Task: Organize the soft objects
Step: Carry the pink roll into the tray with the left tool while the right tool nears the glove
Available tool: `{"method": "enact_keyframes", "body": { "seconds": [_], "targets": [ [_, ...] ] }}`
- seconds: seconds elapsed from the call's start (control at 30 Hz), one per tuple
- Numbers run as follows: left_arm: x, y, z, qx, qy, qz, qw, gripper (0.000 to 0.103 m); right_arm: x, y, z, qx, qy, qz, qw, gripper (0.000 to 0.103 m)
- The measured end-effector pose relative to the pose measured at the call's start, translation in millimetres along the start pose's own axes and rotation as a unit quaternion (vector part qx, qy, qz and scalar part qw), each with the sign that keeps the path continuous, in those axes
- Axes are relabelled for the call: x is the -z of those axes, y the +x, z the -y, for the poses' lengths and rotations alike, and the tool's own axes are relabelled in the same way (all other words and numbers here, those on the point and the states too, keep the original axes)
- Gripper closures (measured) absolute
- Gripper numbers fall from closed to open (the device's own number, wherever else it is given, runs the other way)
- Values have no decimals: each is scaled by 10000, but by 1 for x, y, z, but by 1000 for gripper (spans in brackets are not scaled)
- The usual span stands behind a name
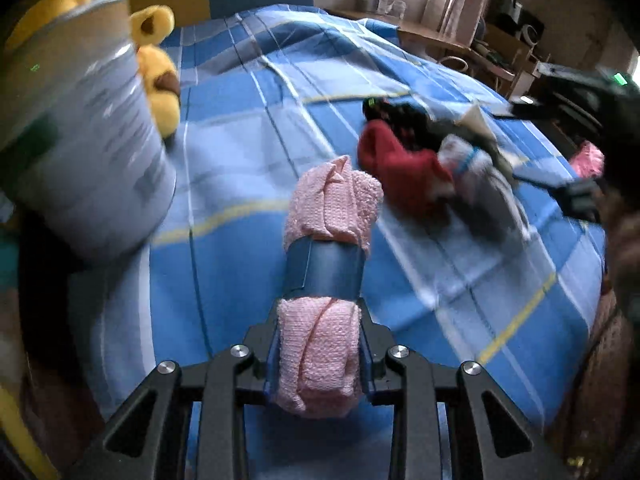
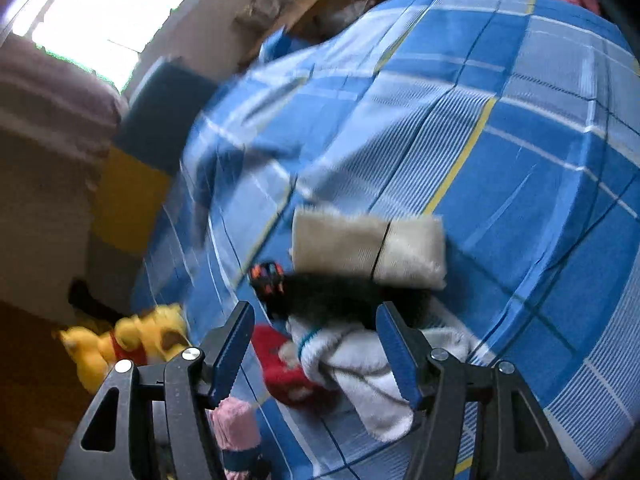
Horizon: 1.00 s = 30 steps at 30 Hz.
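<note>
My left gripper (image 1: 322,268) is shut on a rolled pink knitted cloth (image 1: 334,200) and holds it above the blue plaid bedcover (image 1: 248,128). The cloth also shows in the right wrist view (image 2: 236,424). A pile of soft things lies on the bed: a red cloth (image 1: 400,168), a black one (image 1: 404,120) and a white sock with a blue stripe (image 1: 472,164). My right gripper (image 2: 316,340) is open above that pile, over the white cloth (image 2: 360,364), the red one (image 2: 284,372) and the black one (image 2: 324,292). A folded beige cloth (image 2: 368,246) lies just beyond.
A tall grey cylindrical bin (image 1: 80,144) stands at the left, close to the held cloth. A yellow plush bear (image 1: 160,64) lies behind it, also in the right wrist view (image 2: 120,344). A wooden desk with clutter (image 1: 472,40) and a window (image 2: 100,8) lie past the bed.
</note>
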<state>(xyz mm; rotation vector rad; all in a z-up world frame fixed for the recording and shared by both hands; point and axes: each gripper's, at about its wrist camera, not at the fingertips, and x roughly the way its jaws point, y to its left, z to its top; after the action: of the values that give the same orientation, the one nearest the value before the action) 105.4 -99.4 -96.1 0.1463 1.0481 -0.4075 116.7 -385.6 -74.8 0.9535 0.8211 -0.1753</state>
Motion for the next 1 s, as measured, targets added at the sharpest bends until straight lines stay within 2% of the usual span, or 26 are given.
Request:
{"method": "enact_keyframes", "body": {
  "seconds": [0.13,0.33,0.43,0.53,0.57,0.63,0.8,0.9,1.0],
  "targets": [
    [20,-7,-2,15,-6,103,9999,71,7,20,-12,440,-473,-357,9973,39],
    [29,-8,-8,159,-112,228,9995,71,20,43,-27,1278,-1235,-610,9822,39],
    [30,-7,-8,182,-137,283,9993,70,29,58,-35,1658,-1699,-785,9682,38],
    [32,-6,-7,131,-105,317,9994,69,40,71,-45,2125,-2343,-818,9451,40],
    [33,-6,-6,115,-91,334,9993,69,43,72,-47,2199,-2491,-790,9399,45],
    [32,-4,-4,80,-52,377,9992,68,49,75,-49,2290,-2656,-814,9329,47],
    [37,-7,-4,42,58,453,9989,69,50,79,-45,2290,-2588,-882,9342,47],
    [39,-11,-6,55,17,446,9990,71,53,84,-47,2467,-2773,-864,9245,47],
    [39,-20,-13,273,-216,347,9988,72,54,87,-46,2532,-2875,-822,9200,47]
  ]
}}
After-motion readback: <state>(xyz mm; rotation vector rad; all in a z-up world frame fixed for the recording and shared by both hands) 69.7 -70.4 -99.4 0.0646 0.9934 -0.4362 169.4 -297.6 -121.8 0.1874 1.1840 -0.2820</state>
